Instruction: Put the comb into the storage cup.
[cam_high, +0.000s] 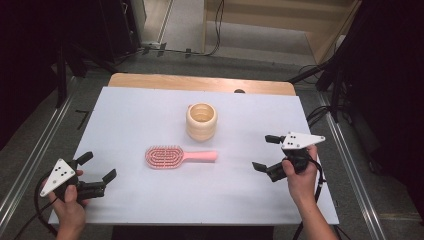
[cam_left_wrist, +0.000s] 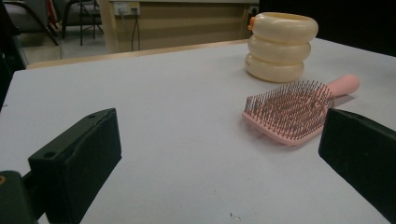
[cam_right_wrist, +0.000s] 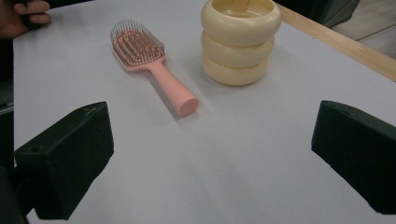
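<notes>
**Both claws wide and empty, pink brush waiting mid-table**

The pink plastic paddle hairbrush lies bristles up at the middle of the white table, handle toward the right edge, just in front of the cream ribbed three-ring cup, apart from it. This looks like the approach step. The right gripper near the right edge is spread wide, holding nothing; the left gripper by the front left corner likewise. Next move probably calls for the right gripper closing across the handle.
</notes>
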